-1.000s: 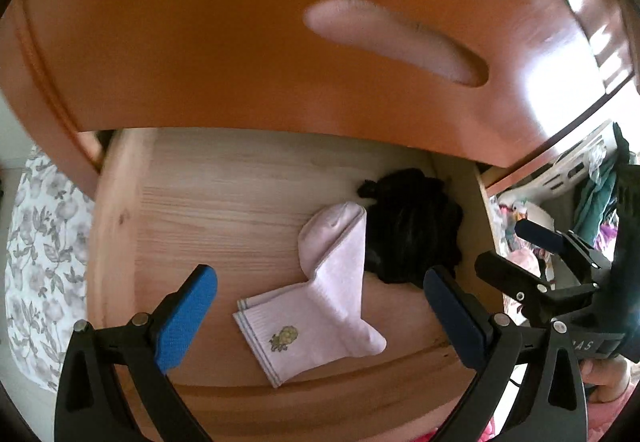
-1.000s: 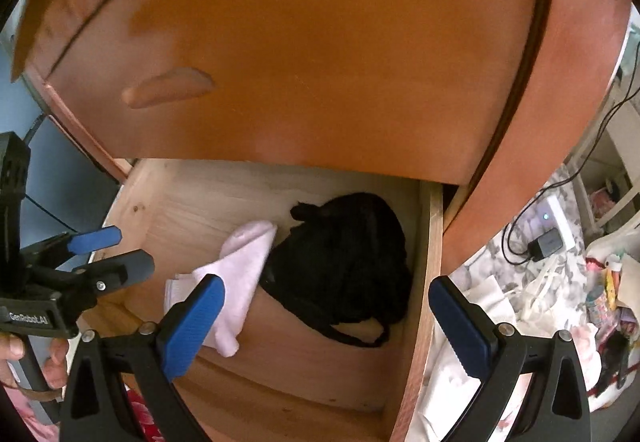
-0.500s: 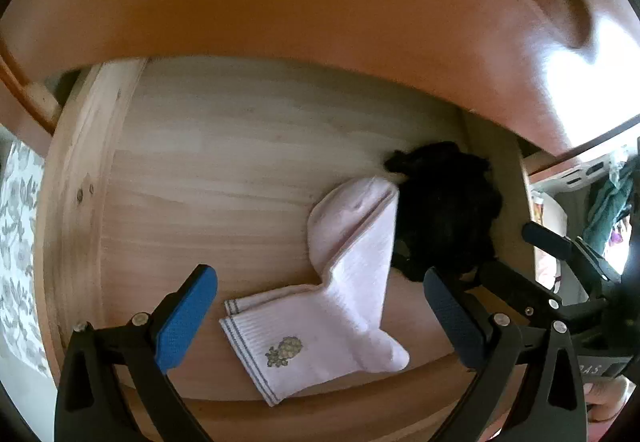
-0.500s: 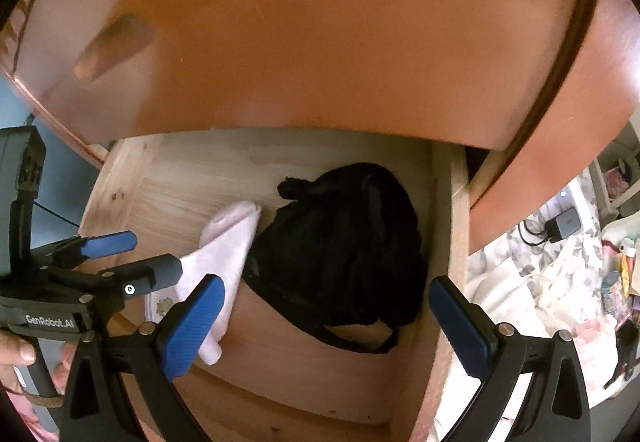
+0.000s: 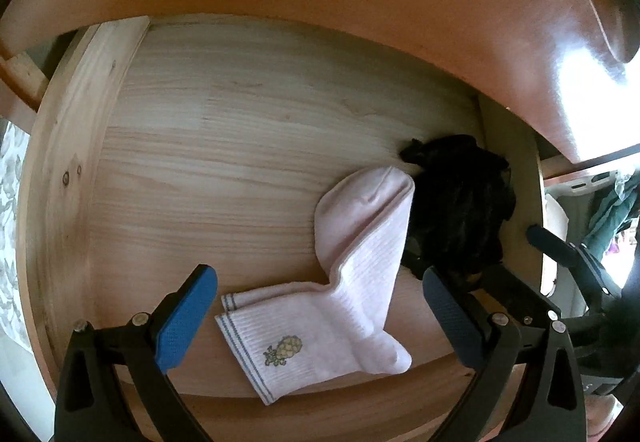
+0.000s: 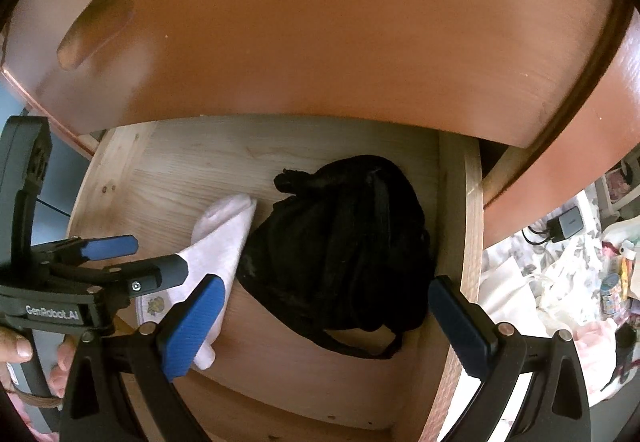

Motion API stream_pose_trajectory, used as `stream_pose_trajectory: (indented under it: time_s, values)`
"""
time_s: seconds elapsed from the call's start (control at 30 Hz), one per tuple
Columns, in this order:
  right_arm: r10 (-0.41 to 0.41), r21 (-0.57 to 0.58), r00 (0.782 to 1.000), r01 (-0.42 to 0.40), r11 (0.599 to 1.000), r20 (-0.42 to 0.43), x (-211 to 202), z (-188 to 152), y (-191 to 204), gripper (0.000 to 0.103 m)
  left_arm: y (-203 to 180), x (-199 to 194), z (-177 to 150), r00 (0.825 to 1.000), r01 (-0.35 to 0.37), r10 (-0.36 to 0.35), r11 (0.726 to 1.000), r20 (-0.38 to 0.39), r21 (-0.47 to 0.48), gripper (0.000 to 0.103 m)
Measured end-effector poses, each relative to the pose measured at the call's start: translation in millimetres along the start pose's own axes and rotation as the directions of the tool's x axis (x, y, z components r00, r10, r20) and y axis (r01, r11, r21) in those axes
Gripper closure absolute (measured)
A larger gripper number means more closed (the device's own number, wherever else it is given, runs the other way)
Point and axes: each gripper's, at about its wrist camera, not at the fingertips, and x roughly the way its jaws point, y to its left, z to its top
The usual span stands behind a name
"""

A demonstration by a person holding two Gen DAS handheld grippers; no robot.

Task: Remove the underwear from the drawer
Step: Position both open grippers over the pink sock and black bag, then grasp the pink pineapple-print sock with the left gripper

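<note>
Items counted: one open wooden drawer (image 5: 256, 146); one pink sock (image 5: 352, 274); one black underwear bundle (image 6: 340, 242); two grippers, blue-padded.

You can see a pale pink sock (image 5: 352, 274) with a small pineapple motif and grey cuff stripes lying flat, and off to your right a charger (image 6: 568, 223) plugged into a cable on flowered fabric (image 6: 520, 262).

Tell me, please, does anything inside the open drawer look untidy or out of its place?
Nothing is damaged or spilled. The black underwear lies crumpled in a heap against the drawer's right wall, not folded. A pale pink sock lies bent beside it, its toe touching the heap. Both grippers are open above them.
</note>
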Motion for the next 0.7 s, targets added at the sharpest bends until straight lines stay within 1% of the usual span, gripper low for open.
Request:
stream_pose_trajectory:
  time_s: [0.03,0.1,0.13,0.17,0.2,0.3,0.37,0.5,0.57,0.63,0.7]
  values:
    - [0.000,0.001,1.000,0.000,1.000,0.003,-0.2,-0.3,-0.2,0.001,-0.7,2.4,-0.1,1.000,-0.004,0.004,1.000,-0.006,0.005,0.003]
    - [0.003,0.002,1.000,-0.003,1.000,0.009,0.1,-0.9,0.0,0.003,-4.7,6.4,-0.1,1.000,-0.021,0.021,0.999,-0.017,0.024,0.015]
    - [0.002,0.004,1.000,-0.002,1.000,0.011,-0.2,-1.6,-0.1,0.003,-9.5,12.9,1.3,0.999,-0.031,0.032,0.999,-0.025,0.036,0.026]
    - [0.000,0.005,1.000,0.000,1.000,0.012,0.0,-1.9,-0.2,0.003,-12.0,17.2,0.9,0.998,-0.039,0.041,0.998,-0.040,0.042,0.033]
    - [-0.002,0.003,1.000,0.002,1.000,0.012,0.6,-2.4,0.1,0.003,-13.5,20.5,0.9,0.998,-0.039,0.041,0.998,-0.052,0.042,0.036]
    - [-0.006,0.002,1.000,0.006,1.000,0.014,-0.2,-2.7,-0.1,0.003,-17.1,22.8,0.8,0.999,-0.018,0.020,0.999,-0.048,0.046,0.049]
    - [-0.008,0.003,1.000,0.008,1.000,0.018,-1.3,-2.7,0.2,0.003,-18.3,25.8,0.3,0.998,-0.006,0.009,0.999,-0.057,0.053,0.062]
    - [-0.007,0.008,1.000,0.007,1.000,0.018,-1.3,-2.6,-0.3,0.004,-22.9,27.4,0.5,0.999,0.012,-0.008,0.996,-0.049,0.083,0.072]
    - [-0.008,0.008,1.000,0.007,1.000,0.019,-0.9,-2.9,-0.3,0.004,-25.2,27.1,-0.2,0.999,0.024,-0.020,0.995,-0.040,0.097,0.084]
    - [-0.007,0.007,1.000,0.007,1.000,0.019,-0.6,-2.9,-0.4,0.004,-28.7,25.3,-1.3,0.999,0.039,-0.036,0.993,-0.025,0.112,0.091]
    - [-0.010,0.006,1.000,0.010,1.000,0.018,-0.2,-2.5,0.3,0.004,-30.4,22.4,-4.9,0.999,0.047,-0.047,0.991,-0.006,0.128,0.093]
